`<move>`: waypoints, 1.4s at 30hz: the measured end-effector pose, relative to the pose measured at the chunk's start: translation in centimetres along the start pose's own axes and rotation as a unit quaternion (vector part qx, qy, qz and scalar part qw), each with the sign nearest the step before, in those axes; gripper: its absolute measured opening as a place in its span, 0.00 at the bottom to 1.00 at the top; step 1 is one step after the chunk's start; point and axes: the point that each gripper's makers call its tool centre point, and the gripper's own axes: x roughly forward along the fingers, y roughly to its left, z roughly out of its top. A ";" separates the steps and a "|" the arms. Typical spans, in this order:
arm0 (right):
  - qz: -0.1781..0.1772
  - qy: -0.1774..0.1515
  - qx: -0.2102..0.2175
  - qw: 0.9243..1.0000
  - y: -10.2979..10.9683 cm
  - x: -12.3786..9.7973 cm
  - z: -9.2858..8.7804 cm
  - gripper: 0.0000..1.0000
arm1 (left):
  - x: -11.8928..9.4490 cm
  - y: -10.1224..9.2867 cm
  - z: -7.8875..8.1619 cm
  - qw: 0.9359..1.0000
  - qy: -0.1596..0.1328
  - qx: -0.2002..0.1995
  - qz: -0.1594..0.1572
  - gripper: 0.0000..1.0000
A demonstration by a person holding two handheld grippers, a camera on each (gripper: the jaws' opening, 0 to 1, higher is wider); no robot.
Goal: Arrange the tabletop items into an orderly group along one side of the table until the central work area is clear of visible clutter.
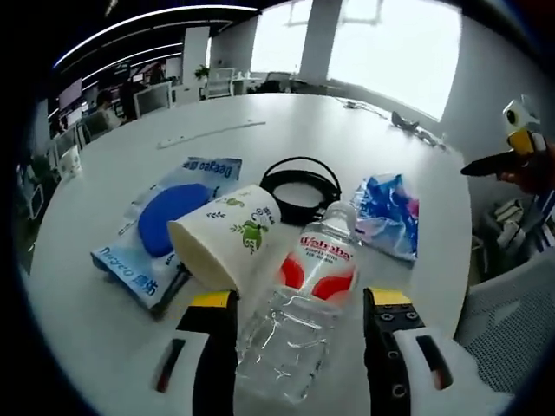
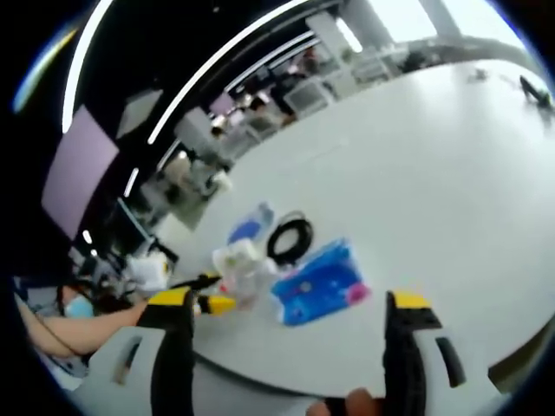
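A clear water bottle [image 1: 299,321] with a red label lies on the white table [image 1: 286,130], its cap toward a black cable coil [image 1: 299,184]. My left gripper [image 1: 301,299] has its yellow-tipped jaws pressed against both sides of the bottle. A paper cup [image 1: 227,234] lies tipped on a blue packet [image 1: 160,227]. A blue and pink packet [image 1: 388,215] lies right of the bottle. My right gripper [image 2: 288,310] hangs open above the table edge, holding nothing. Below it are the same bottle [image 2: 247,282], cup [image 2: 236,256], coil [image 2: 290,236] and packet [image 2: 321,282].
A thin white strip [image 1: 212,134] lies farther back on the table. My right gripper [image 1: 507,160] shows at the right edge. Office desks and chairs stand beyond the table [image 2: 416,156], which has wide bare surface behind the items. A person's arm [image 2: 69,334] reaches in at the left.
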 end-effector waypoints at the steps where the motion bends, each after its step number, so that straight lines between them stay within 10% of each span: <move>1: 0.001 0.000 0.002 1.000 0.0 0.0 0.0 0.88 | 0.0 -0.1 -0.1 1.000 0.002 0.004 -0.003 0.51; 32: 0.026 0.006 0.014 1.000 2.1 2.3 -0.2 0.82 | -0.3 -2.6 -2.4 0.999 0.028 0.043 0.011 0.43; 42: 0.051 0.033 0.128 0.990 5.7 6.9 -0.8 0.67 | -0.4 -2.7 -2.4 0.998 0.029 0.045 0.022 0.41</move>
